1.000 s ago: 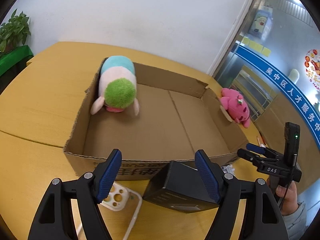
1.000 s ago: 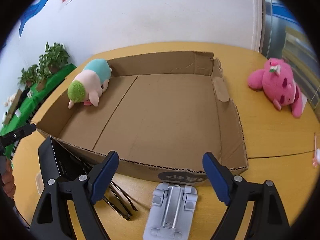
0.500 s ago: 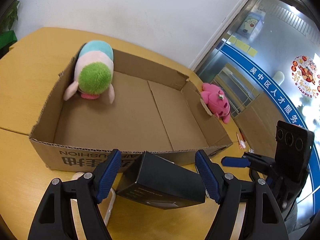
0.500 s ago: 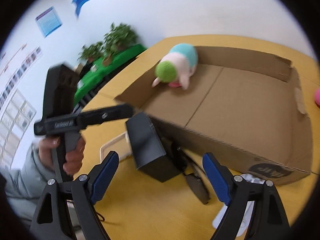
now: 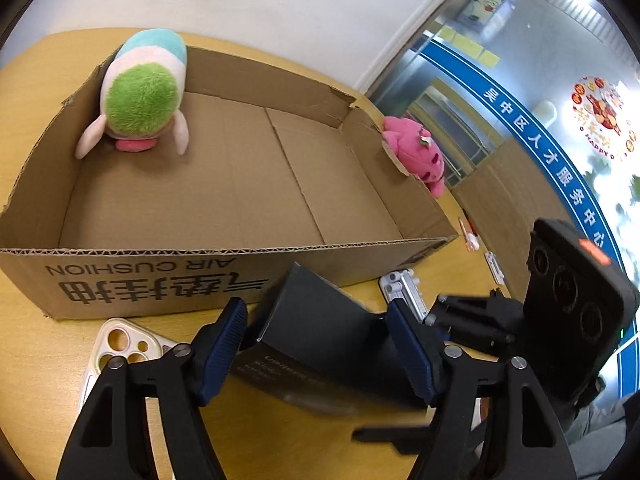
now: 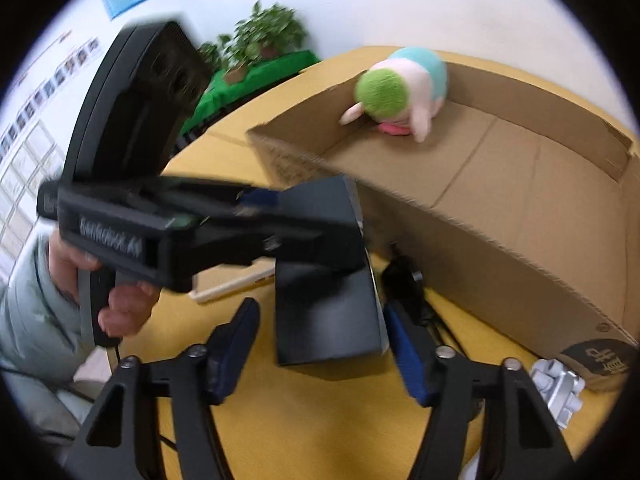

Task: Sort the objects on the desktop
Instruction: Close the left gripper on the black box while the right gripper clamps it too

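Note:
A black box [image 5: 320, 332] stands on the yellow table in front of the cardboard box [image 5: 160, 276]. My left gripper [image 5: 316, 334] straddles it, its jaws closing, with both blue pads touching the sides. In the right wrist view one of the left fingers [image 6: 224, 208] lies across the black box's [image 6: 328, 312] top. My right gripper [image 6: 320, 344] comes at the black box from the other side, jaws closing. A gap shows beside its left pad. A green-headed plush [image 5: 140, 96] lies in the cardboard box's far left corner.
A pink plush [image 5: 416, 152] lies outside the cardboard box's right wall. A phone case [image 5: 120, 344] lies left of the black box, and a silver phone stand [image 6: 560, 392] and black glasses [image 6: 404, 280] to its right. A person's hand [image 6: 120, 308] holds the left gripper's handle.
My right gripper swung left from the phone stand to the black box and its jaws narrowed. My left gripper dipped closer over the black box and its jaws narrowed onto it.

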A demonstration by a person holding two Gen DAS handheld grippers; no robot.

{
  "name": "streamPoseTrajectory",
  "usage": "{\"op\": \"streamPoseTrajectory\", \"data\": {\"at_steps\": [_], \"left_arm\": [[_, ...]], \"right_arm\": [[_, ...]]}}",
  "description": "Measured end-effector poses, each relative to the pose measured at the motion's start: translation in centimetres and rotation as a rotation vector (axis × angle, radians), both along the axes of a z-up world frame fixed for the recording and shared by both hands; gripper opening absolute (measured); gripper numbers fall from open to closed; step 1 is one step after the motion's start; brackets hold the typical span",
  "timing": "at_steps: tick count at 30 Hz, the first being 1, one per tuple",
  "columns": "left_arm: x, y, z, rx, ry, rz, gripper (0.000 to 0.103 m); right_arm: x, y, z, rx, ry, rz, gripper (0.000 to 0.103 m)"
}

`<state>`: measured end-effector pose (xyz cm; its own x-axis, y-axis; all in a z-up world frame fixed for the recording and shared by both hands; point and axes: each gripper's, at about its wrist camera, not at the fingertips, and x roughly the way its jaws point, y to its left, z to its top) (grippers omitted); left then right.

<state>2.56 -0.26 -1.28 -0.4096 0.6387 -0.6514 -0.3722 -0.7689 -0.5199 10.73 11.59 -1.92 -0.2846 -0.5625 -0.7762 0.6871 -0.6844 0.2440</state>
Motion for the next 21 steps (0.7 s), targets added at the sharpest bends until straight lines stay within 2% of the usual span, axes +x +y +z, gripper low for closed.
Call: {"op": "streamPoseTrajectory", "data": {"at_steps": [2,4,8,14,15,16,18,21], "left_arm": [[-0.1,0.2,-0.2,-0.018,-0.009,-0.016,0.066],[-0.1,0.2,-0.6,-0.015,-0.021,-0.026,0.065],[0.1,0.7,-0.8,-0.002,-0.023,-0.054,0.065],[0.4,0.7,-0.7,-0.009,-0.007,-0.049,0.064],[0.5,0.8,-0.6,-0.01,-0.001,-0.049,0.06],[0.6,1.0,-0.6,-0.003,0.001,-0.058,0.05],[0.9,1.5,-0.3,0.01,0.005,-0.089,0.043],[1.4,2.4,0.3,-0.025,0.044,-0.112,0.043]], "right_arm": [[0.9,-0.4,-0.3,-0.013,-0.015,0.033,0.058],[1.3,-0.7,-0.4,-0.017,-0.013,0.038,0.058],[1.6,-1.6,-2.0,0.058,-0.021,-0.001,0.054],[2.0,-1.6,-2.4,0.054,0.009,-0.046,0.047],[2.2,-1.6,-2.3,0.051,0.022,-0.047,0.044],[2.5,-1.7,-2.0,0.046,0.041,-0.046,0.043],[2.5,-1.7,-1.6,0.028,0.05,-0.047,0.043],[2.1,-1.5,-1.2,0.005,0.057,-0.059,0.042]]}}
